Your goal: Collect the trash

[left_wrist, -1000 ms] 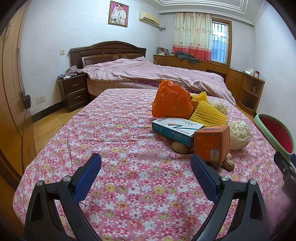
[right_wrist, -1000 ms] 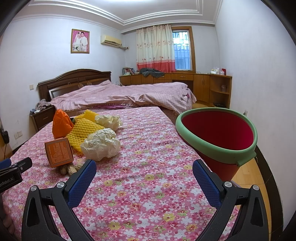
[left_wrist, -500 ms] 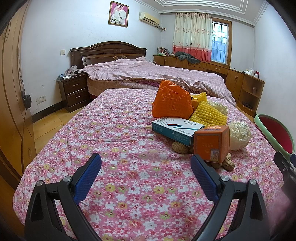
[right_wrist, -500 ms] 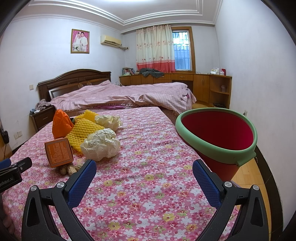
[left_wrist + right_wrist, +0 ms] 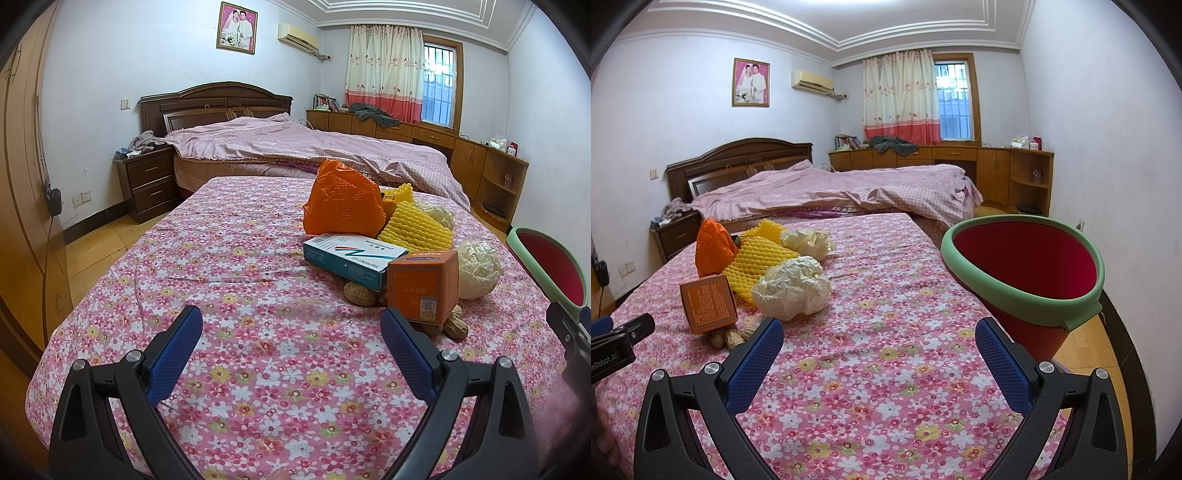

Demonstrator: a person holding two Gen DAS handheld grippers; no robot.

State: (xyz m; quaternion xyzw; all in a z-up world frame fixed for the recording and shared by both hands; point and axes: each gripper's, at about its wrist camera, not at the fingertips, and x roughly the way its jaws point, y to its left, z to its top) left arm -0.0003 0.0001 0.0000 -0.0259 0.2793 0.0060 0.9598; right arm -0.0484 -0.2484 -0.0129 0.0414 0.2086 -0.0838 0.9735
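Hovering low over the flower-print bed [image 5: 229, 266], the left gripper [image 5: 291, 341] has its blue fingers [image 5: 177, 347] spread wide with nothing between them, and the right gripper [image 5: 879, 350] is likewise wide open and empty. Nothing has been collected yet, by the look of it, so the task seems to be at its start, at the approach to a first pick.

All the trash sits in one cluster on the bed, ahead and to the right of the left gripper: an orange carton [image 5: 423, 290] standing on a few peanuts [image 5: 456, 326], a teal-and-white capsule box [image 5: 351, 256] leaning beside it, a crumpled paper ball [image 5: 478, 269], yellow foam netting [image 5: 419, 227] and an orange plastic bag [image 5: 343, 203] behind. A second paper ball [image 5: 805, 240] lies farther back. The red bin with a green rim [image 5: 1023, 280] stands at the bed's right edge, near the right gripper, its mouth tilted toward the camera and apparently empty.

Next, I judge, a gripper must travel to the nearest item, probably the orange carton or the paper ball, straddle it and close. The carton's perch on the peanuts may make it tip.
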